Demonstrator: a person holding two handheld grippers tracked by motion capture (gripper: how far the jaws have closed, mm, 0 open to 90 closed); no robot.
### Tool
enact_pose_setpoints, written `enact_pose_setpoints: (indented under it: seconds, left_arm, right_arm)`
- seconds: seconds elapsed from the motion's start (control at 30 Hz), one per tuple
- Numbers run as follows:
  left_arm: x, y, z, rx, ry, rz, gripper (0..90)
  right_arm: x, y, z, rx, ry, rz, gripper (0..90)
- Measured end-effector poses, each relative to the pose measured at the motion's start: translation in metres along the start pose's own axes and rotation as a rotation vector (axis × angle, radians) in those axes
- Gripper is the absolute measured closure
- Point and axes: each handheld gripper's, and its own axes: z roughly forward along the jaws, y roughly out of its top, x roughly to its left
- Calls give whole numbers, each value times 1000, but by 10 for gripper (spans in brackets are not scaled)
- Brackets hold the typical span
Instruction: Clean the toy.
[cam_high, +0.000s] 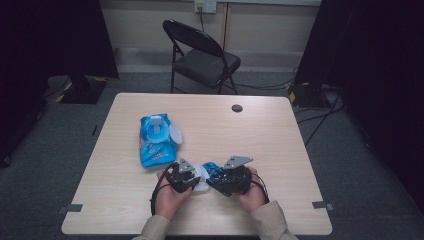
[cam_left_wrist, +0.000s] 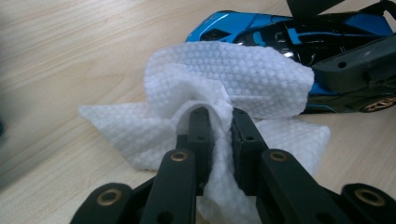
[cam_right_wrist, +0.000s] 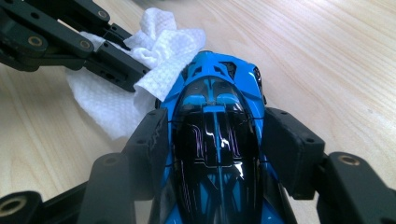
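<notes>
Nearest the bench's (cam_high: 120, 210) six o'clock edge, both hands are in, sleeves just showing, and the left tongs (cam_left_wrist: 218, 122) are pinching a white wipe (cam_left_wrist: 243, 79): the two black jaws stand close together with a fold of the cloth squeezed between them, the rest billowing out over the wood. From above, those left tongs (cam_high: 186, 176) sit just at nine o'clock of the right tongs (cam_high: 227, 179), the wipe (cam_high: 202, 176) bunched between the pair. Over to the right tongs (cam_right_wrist: 215, 135): they are clamped on a blue toy car (cam_right_wrist: 217, 140), one jaw pressed against each flank, the glossy black canopy running straight up the middle and the nose pointing to twelve o'clock in the right gripper view. The wipe (cam_right_wrist: 159, 46) lies against the car's nose at about eleven o'clock there, touching the bodywork, with the left tongs coming in from ten o'clock. In the left gripper view the car (cam_left_wrist: 261, 32) lies side-on past the cloth, toward one o'clock, a gold wheel showing low at three. Further out on the bench, at eleven o'clock of the hands and well apart from them, lies a blue wipes pack (cam_high: 156, 140) with its lid flipped open. Beyond the far edge, at twelve o'clock, stands a dark folding chair (cam_high: 202, 57).
</notes>
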Motion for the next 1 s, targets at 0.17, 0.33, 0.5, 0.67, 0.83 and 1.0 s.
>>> enact_pose_setpoints:
  seconds: [0.17,0.33,0.5,0.67,0.83,1.0]
  left_arm:
    - [-3,-1,-1,5,-20,3,811]
    - [-11,1,1,10,-37,20,812]
    - [-14,-1,2,-5,-38,23,813]
    - [-20,-1,3,-7,-55,24,815]
    - [-25,0,4,0,-73,50,818]
    - [-33,-1,6,-12,-92,59,818]
  right_arm:
    - [0,0,0,1,-1,0,423]
    - [0,0,0,0,-1,3,422]
    - [0,0,0,-3,-1,3,422]
    - [0,-1,0,-7,-3,12,422]
    - [0,-1,0,-7,-3,19,422]
    - [0,-1,0,-10,-4,15,422]
